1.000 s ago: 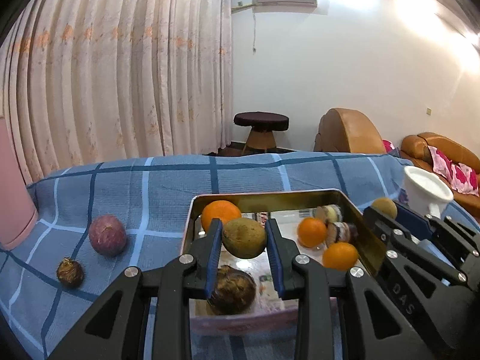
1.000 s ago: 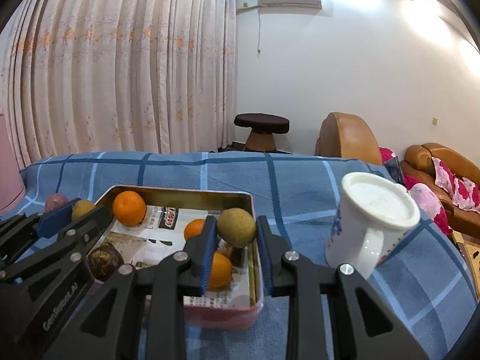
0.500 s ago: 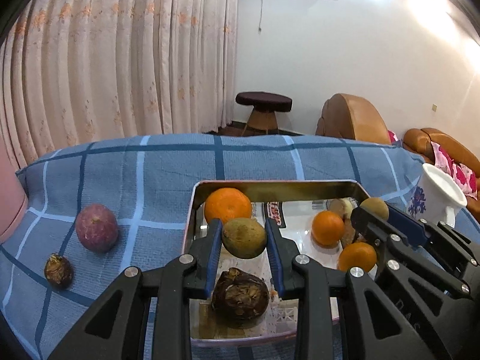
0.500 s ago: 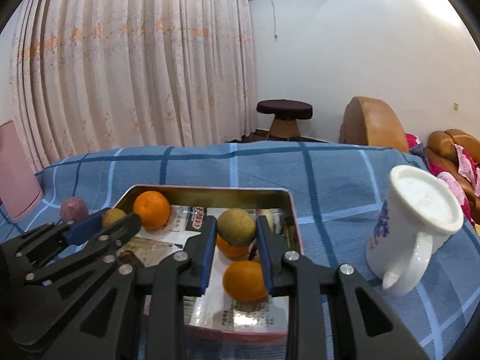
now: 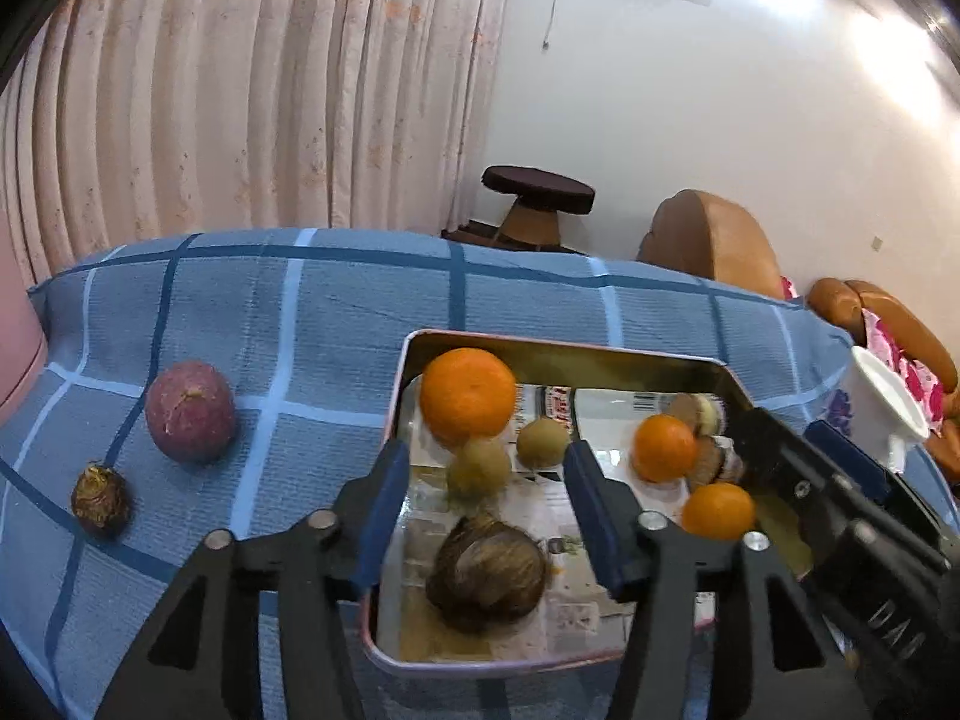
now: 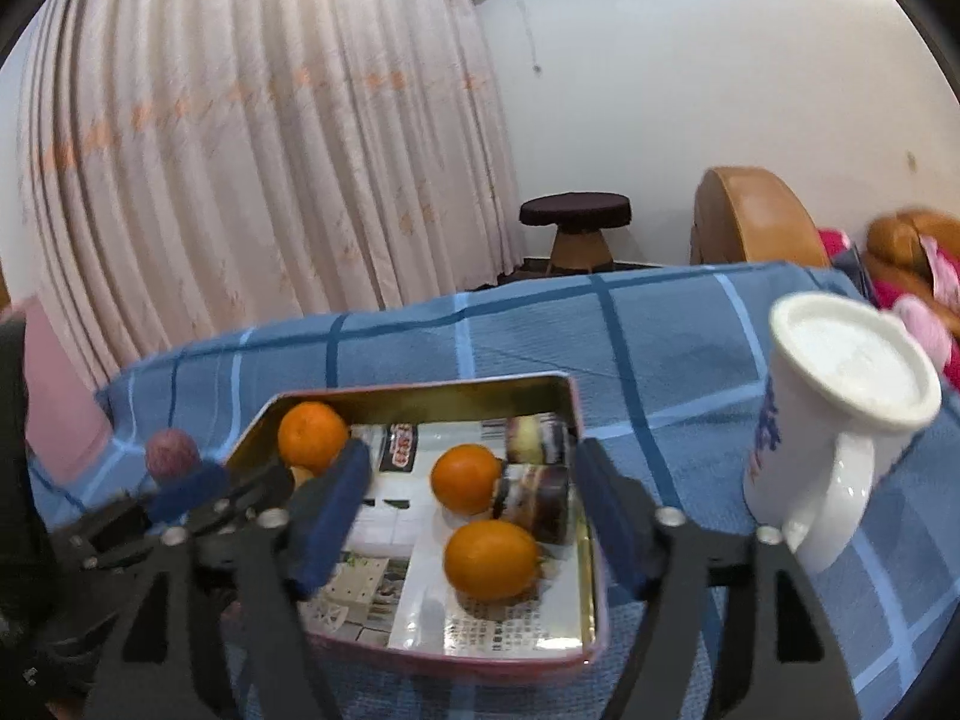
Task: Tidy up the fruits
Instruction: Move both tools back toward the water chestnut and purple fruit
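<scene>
A metal tray (image 5: pixel 564 354) (image 6: pixel 420 396) lined with paper sits on the blue checked cloth. It holds three oranges (image 5: pixel 467 396) (image 6: pixel 467 478), a dark wrinkled fruit (image 5: pixel 487 570) and two small green-brown fruits (image 5: pixel 480 469) (image 5: pixel 542 443). My left gripper (image 5: pixel 486 516) is open and empty above the tray's near left. My right gripper (image 6: pixel 468 516) is open and empty above the tray's near right; it also shows in the left wrist view (image 5: pixel 840 492). A purple passion fruit (image 5: pixel 191 411) and a small dark fruit (image 5: pixel 100 499) lie on the cloth left of the tray.
A white mug (image 6: pixel 840 420) stands right of the tray. Two small wrapped cakes (image 6: pixel 534 498) lie in the tray's right part. A pink object (image 5: pixel 15 354) is at the far left. A stool and sofas stand beyond the table.
Both grippers have opened and let go of their green-brown fruits, which now lie in the tray. Both grippers have shifted over the tray.
</scene>
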`<state>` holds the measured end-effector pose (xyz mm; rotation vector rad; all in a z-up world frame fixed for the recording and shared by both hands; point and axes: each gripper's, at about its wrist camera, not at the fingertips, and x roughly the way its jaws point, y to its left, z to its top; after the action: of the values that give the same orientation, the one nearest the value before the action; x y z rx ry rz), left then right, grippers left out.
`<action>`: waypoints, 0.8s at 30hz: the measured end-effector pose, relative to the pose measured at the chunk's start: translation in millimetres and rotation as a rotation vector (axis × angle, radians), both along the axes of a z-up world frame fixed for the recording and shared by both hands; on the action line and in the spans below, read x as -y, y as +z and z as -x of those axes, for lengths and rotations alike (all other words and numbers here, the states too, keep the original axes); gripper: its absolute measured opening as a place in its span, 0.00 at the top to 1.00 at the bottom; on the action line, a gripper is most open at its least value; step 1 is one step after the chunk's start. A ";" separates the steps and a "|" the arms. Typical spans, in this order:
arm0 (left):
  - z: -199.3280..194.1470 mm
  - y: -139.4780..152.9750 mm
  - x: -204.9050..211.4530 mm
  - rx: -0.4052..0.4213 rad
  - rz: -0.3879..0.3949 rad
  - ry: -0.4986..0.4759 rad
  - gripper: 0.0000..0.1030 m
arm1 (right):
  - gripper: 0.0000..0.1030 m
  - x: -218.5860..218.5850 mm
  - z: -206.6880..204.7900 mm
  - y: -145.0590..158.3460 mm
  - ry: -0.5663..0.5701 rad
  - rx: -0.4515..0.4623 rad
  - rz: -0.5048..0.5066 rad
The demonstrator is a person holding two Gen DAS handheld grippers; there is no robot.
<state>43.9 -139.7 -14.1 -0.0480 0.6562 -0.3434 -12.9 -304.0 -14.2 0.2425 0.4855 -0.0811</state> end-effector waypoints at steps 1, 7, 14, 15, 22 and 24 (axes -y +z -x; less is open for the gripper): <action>3.1 0.3 3.8 0.007 -0.012 -0.019 0.34 | 0.08 3.9 2.0 0.1 -0.009 0.010 -0.023; 24.4 11.1 14.3 0.137 -0.112 -0.009 0.26 | 0.03 5.2 10.3 4.7 -0.032 0.049 -0.031; 26.4 18.7 -3.7 0.233 -0.151 0.101 0.26 | 0.00 -2.9 34.3 17.3 -0.113 0.191 0.080; 25.9 18.6 -7.2 0.235 -0.156 0.109 0.26 | 0.00 -4.6 34.8 18.2 -0.116 0.196 0.091; 29.2 17.0 -28.2 0.249 -0.152 0.158 0.26 | 0.00 -16.7 37.5 21.6 -0.142 0.206 0.152; 31.1 16.0 -30.3 0.244 -0.162 0.160 0.26 | 0.00 -20.8 37.0 21.9 -0.154 0.198 0.171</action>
<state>12.8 -109.4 1.8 0.0944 0.4331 -0.1382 -49.9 -283.2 7.7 0.1182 0.2601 -0.2460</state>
